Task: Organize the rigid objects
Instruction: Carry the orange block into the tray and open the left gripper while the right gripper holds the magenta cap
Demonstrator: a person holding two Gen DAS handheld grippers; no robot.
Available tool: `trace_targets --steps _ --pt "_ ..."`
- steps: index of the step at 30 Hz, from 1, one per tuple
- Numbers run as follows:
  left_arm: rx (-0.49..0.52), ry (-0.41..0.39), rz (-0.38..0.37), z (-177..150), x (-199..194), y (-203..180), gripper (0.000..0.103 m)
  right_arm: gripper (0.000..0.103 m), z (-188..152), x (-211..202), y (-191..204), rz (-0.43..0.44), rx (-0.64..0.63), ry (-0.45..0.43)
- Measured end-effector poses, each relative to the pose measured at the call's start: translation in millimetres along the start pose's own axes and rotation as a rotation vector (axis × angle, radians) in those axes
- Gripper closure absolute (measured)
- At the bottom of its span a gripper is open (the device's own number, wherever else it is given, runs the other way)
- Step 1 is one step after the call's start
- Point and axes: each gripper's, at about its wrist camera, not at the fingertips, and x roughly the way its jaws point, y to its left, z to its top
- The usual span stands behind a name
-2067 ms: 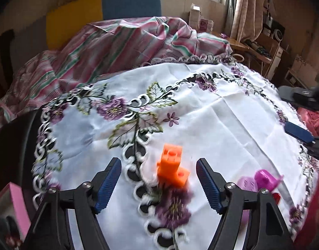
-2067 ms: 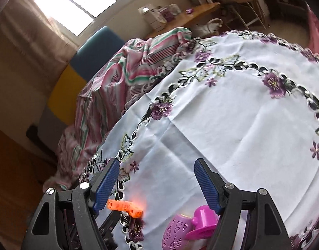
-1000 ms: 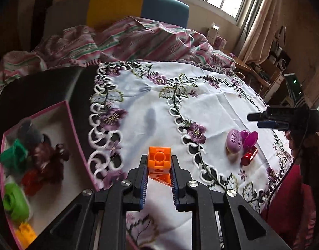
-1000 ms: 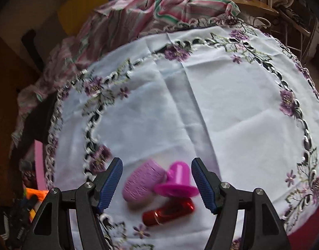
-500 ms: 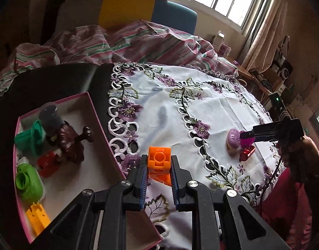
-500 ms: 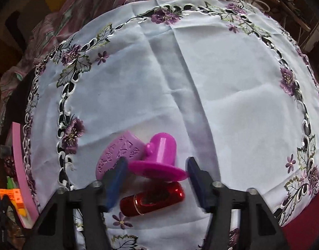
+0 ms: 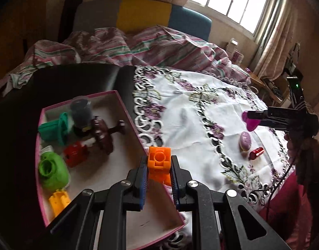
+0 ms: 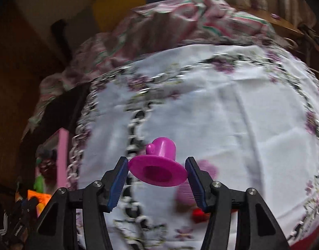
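Two tools loaded. Left tool [image 7: 159,174] clamps orange block [image 7: 159,162] above pink box [image 7: 130,114] edge. Right tool [image 8: 156,174] grips magenta cup [image 8: 158,164], well right of that box.

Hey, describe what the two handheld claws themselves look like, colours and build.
Both match: the left claw and right claw have black angular plastic arms with triangular cutouts, silver round bolts at the pivots, and blue ribbed pads on the fingers. A thin dark cable hangs below the right one.
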Motion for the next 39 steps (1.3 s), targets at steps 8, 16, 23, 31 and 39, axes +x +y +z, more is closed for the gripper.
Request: trace_targets --steps 8,16,23,31,39 --pt "0.014 -0.035 0.134 -11 -20 18 0.083 0.046 -33 72 59 0.002 -0.156 0.108" --pt "0.009 -0.034 0.187 -19 -24 27 0.083 0.046 -36 81 70 -0.017 -0.242 0.103" --pt "0.005 -0.015 0.200 -24 -20 29 0.083 0.046 -35 79 70 -0.014 -0.234 0.105" --pt "-0.001 0.001 0.212 -30 -18 33 0.083 0.046 -34 81 70 -0.024 -0.242 0.097" --pt "-0.019 0.012 0.216 -34 -17 41 0.083 0.046 -35 80 71 -0.033 -0.254 0.091"
